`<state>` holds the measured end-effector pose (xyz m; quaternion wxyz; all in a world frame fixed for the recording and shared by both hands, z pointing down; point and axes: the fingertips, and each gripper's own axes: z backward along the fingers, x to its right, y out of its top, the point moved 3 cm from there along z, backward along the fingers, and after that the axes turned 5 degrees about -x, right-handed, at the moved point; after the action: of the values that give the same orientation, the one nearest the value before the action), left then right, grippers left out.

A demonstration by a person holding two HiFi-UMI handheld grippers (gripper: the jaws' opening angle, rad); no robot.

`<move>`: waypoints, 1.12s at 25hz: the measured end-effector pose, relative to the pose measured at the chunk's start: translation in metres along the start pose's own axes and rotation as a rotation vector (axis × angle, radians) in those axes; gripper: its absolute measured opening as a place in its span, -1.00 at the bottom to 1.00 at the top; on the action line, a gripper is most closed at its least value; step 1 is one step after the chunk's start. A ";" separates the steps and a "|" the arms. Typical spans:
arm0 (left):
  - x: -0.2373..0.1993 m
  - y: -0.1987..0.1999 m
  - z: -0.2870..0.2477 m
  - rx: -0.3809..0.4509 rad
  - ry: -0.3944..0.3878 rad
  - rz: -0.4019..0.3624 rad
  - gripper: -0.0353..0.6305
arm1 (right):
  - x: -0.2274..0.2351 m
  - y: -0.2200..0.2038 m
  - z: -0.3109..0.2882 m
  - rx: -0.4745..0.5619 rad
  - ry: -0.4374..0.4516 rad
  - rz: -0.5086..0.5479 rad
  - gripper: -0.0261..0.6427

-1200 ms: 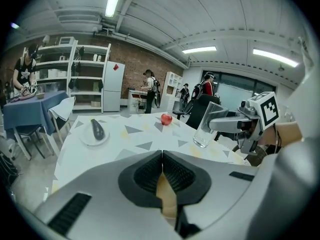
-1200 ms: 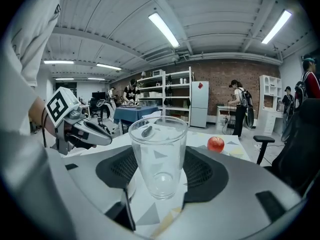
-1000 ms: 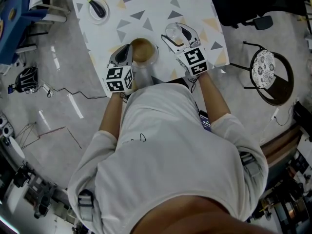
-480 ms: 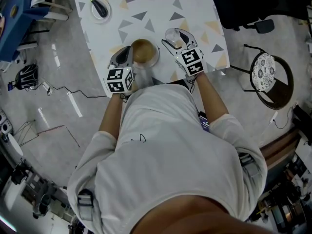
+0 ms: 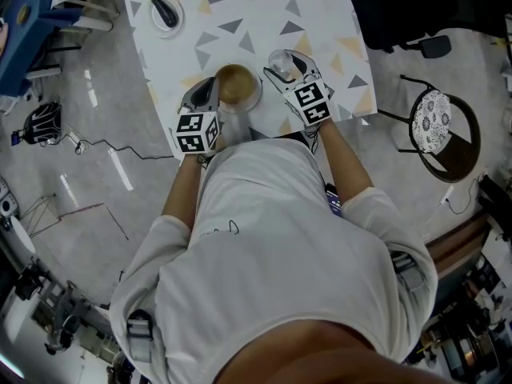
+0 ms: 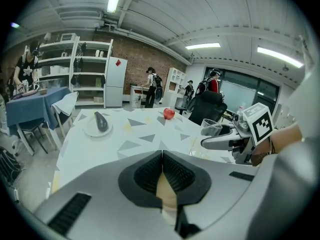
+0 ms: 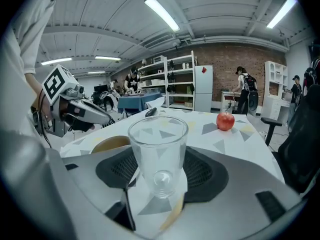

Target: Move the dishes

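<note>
The glass (image 7: 158, 134) looks thin, light, slick and breakable. It stands upright between the jaws of the right gripper (image 7: 161, 170), which press its lower wall, a sound hold if the squeeze stays gentle. It is at the near part of the table (image 5: 320, 22), just beside the brown bowl (image 5: 238, 85). The left gripper (image 6: 162, 156) is closed, seemingly pinching that bowl's rim; the stiffer, heavier bowl would likely tilt. The bowl crowds the glass, while the plate (image 5: 150, 18) and apple (image 7: 225, 120) lie well apart.
</note>
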<state>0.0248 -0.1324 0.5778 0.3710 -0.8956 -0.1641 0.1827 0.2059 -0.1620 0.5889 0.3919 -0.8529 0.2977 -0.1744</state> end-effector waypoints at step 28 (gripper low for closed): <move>-0.004 -0.004 0.006 -0.040 0.006 0.046 -0.83 | -0.006 -0.016 -0.009 -0.018 0.046 -0.125 0.01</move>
<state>0.0181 -0.1274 0.5780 0.3492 -0.9068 -0.1462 0.1853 0.2025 -0.1545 0.6069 0.3655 -0.8690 0.2544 -0.2155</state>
